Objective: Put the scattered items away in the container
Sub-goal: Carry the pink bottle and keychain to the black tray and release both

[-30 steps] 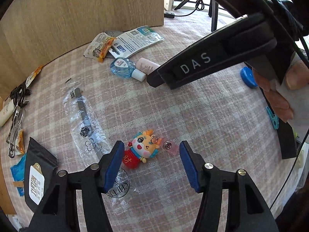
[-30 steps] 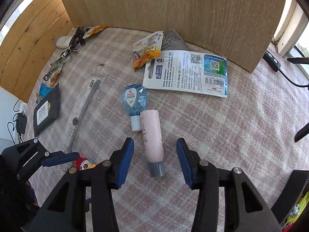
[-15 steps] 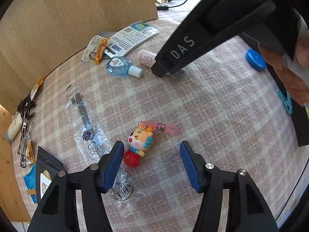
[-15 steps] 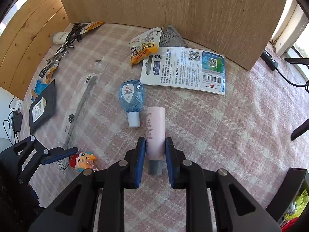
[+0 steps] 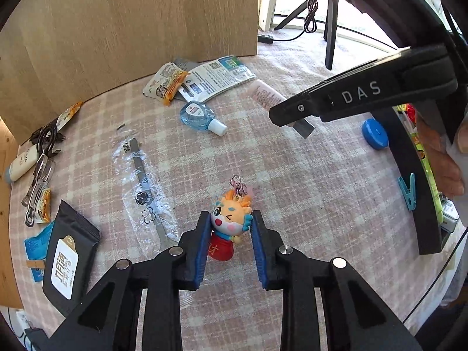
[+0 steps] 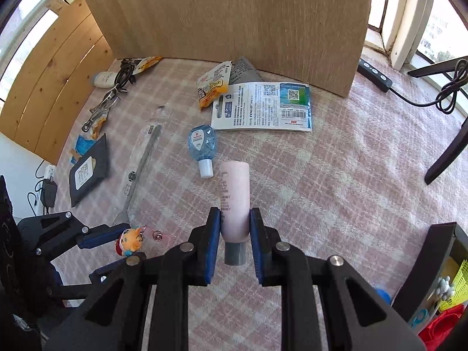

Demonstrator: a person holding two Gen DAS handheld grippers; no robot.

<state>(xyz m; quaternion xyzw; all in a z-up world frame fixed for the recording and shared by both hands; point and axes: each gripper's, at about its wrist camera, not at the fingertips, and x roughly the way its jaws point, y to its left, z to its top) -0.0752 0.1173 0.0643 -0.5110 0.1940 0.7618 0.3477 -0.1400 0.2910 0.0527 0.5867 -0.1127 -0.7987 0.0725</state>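
In the left wrist view a small orange cartoon doll keychain (image 5: 229,225) sits between the blue pads of my left gripper (image 5: 231,214). The jaws are closing and the pads press its head; its ring hangs free just above the checked cloth. In the right wrist view my right gripper (image 6: 234,210) is shut on a pink tube (image 6: 235,187) near its grey cap, and the tube points away from me. The left gripper (image 6: 117,245) with the doll (image 6: 130,241) shows low on the left there. A black container (image 5: 409,175) stands at the right edge.
A blue sanitizer bottle (image 6: 201,143), a printed card packet (image 6: 263,105), a snack sachet (image 6: 212,86), a wrapped metal strip (image 5: 143,181) and a black wipes pack (image 5: 68,260) lie on the cloth. A blue lid (image 5: 375,134) and a blue clothespin (image 5: 407,191) lie beside the container. A wooden board (image 6: 234,14) stands behind.
The left jaws have come together on the doll and lifted it upright. The right jaws shut on the pink tube half a second ago and have since risen with it.
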